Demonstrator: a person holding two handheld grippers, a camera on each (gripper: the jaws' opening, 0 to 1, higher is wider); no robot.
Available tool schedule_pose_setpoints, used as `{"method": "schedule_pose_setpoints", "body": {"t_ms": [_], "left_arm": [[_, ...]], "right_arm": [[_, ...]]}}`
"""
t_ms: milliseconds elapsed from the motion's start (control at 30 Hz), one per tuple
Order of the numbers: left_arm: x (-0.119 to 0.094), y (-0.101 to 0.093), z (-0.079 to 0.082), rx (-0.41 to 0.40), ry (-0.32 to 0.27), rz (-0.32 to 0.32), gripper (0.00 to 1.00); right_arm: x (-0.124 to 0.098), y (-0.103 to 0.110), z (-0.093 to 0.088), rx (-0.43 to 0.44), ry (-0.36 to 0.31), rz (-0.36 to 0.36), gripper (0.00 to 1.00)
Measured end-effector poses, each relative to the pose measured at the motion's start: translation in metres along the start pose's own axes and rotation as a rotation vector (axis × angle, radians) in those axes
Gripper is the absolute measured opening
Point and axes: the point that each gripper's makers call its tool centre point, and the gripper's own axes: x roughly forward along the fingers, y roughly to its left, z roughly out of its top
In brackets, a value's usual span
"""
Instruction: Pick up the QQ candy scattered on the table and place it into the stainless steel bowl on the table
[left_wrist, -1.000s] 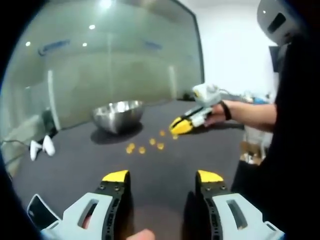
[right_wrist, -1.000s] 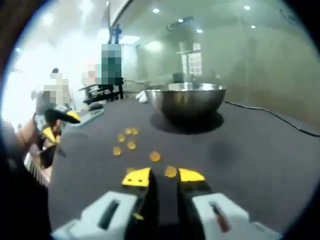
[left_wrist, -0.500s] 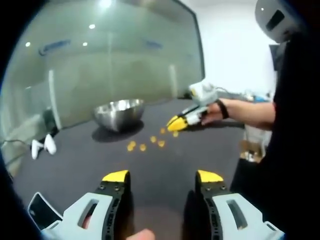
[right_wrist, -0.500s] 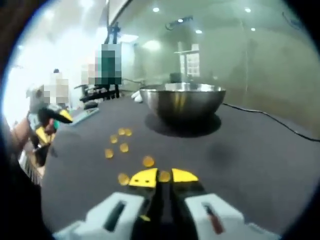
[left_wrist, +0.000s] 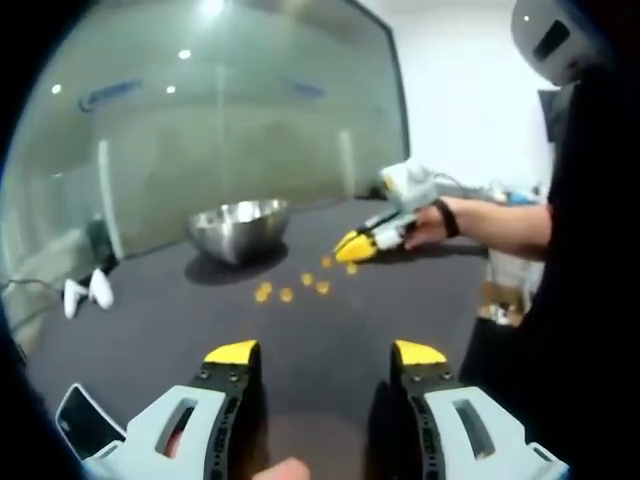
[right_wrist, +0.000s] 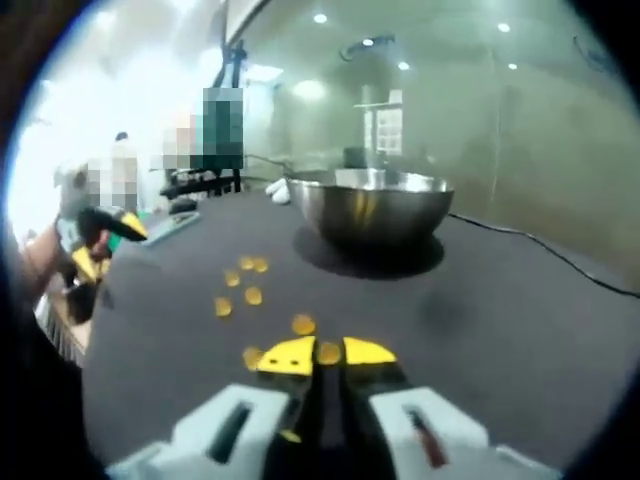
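Left gripper view
Left gripper (left_wrist: 327, 353): jaws spread wide, yellow tips well apart, nothing between them – just hanging over the dark table (left_wrist: 180, 330).
Right gripper (left_wrist: 357, 243): comes in from the right with the person's hand (left_wrist: 428, 222) on it, yellow tips pinched together just above the table. Too small here to make out what's between them.
QQ candies (left_wrist: 290, 290): a small loose scatter of yellow-orange pieces on the table, between the bowl and the right gripper's tips.
Stainless steel bowl (left_wrist: 238, 228): sits upright on the table beyond the candies, toward the glass wall (left_wrist: 200, 130).
Other stuff: a white object (left_wrist: 84, 293) at the table's left edge – can't tell what it is.

Right gripper view
Right gripper (right_wrist: 327, 353): jaws nearly closed, one QQ candy (right_wrist: 328, 352) pinched between the yellow tips.
Other candies: one (right_wrist: 303, 324) just ahead of the tips, one (right_wrist: 252, 356) just beside the left tip, and a few more (right_wrist: 240, 285) further out, all lying loose on the table (right_wrist: 500, 330).
Stainless steel bowl (right_wrist: 370, 205): upright, straight ahead past the candies, dark shadow under it. Can't see inside from this angle.
Cable (right_wrist: 540, 250): a thin black one runs across the table to the right of the bowl.
Left gripper (right_wrist: 105, 240): at the far left edge, yellow tips visible, blurry.
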Motion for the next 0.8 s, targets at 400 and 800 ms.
{"method": "schedule_pose_setpoints", "body": {"t_ms": [400,800], "left_arm": [[-0.004,-0.004,0.002,0.004,-0.011,-0.004,0.53],[0.002,-0.011,0.007,0.008,-0.026,-0.029,0.53]], "right_arm": [[-0.01,-0.009,0.056,-0.065,-0.094,-0.028,0.09],[0.019,-0.036,0.131,-0.077,-0.242,-0.073,0.09]]}}
